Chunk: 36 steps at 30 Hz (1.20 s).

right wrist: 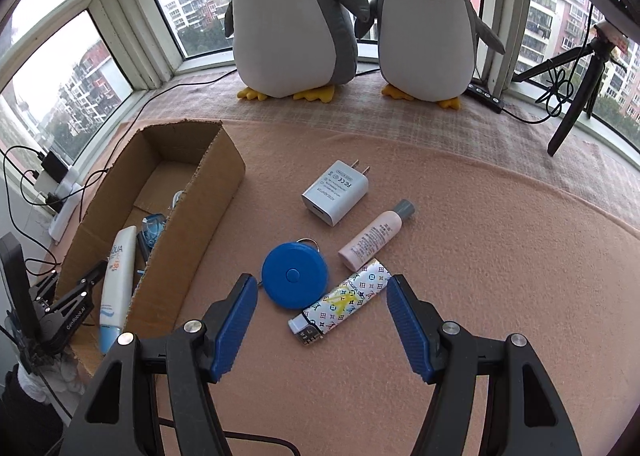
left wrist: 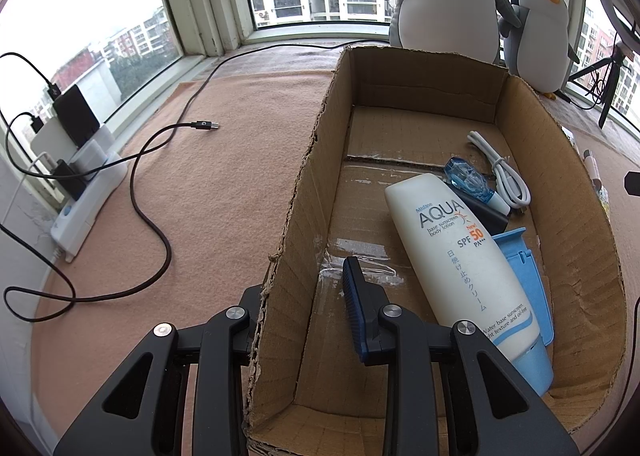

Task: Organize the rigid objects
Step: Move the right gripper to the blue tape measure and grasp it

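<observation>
A cardboard box (left wrist: 560,192) (right wrist: 208,192) lies on the peach cloth. It holds a white sunscreen tube (left wrist: 460,256) (right wrist: 117,280), a blue correction tape (left wrist: 472,180), a white cable (left wrist: 504,172) and a light blue item (left wrist: 528,280). My left gripper (left wrist: 304,296) is open and straddles the box's left wall, one finger inside and one outside. My right gripper (right wrist: 320,312) is open above the cloth, with a patterned lighter (right wrist: 340,302) between its fingers. A blue tape measure (right wrist: 295,276), a pink bottle (right wrist: 374,234) and a white charger (right wrist: 335,192) lie just beyond.
Two plush penguins (right wrist: 292,16) (right wrist: 428,28) stand at the window. A tripod (right wrist: 576,88) stands at the far right. A black cable (left wrist: 160,184) crosses the cloth left of the box, by a power strip with plugs (left wrist: 80,184).
</observation>
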### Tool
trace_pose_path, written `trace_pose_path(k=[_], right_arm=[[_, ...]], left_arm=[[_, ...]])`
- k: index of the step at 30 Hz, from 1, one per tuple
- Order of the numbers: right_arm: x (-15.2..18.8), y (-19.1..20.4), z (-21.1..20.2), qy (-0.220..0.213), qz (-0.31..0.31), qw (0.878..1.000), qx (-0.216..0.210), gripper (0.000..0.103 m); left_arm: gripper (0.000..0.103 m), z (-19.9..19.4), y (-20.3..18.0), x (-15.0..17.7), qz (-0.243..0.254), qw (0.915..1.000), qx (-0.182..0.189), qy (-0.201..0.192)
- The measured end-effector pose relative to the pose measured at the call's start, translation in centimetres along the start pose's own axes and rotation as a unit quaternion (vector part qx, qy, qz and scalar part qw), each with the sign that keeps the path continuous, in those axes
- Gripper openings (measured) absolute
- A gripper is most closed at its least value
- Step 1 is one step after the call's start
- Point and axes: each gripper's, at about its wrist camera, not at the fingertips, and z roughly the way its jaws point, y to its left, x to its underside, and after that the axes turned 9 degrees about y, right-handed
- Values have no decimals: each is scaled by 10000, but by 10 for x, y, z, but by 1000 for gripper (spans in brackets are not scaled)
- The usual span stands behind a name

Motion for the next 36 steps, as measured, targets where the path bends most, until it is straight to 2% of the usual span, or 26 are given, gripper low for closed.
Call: trace_pose_path(k=[8, 24, 29, 32, 36], right_arm=[[1, 15, 22, 123, -397, 9991, 25, 63], [-12, 32, 53, 399, -696, 9968, 66, 63], [-13, 37, 63, 521, -840, 9947, 269, 56], [-13, 36, 67, 587, -851, 9942, 295, 47], [-14, 34, 67, 589, -832, 9944, 285, 47]], left_arm=[[27, 0, 1, 0, -12, 10000, 4, -1], [27, 0, 2, -1, -17, 10000, 1, -2], [27, 0, 2, -1, -17, 10000, 1, -2], [27, 0, 2, -1, -16, 10000, 0, -2], [27, 0, 1, -1, -17, 10000, 0, -1]])
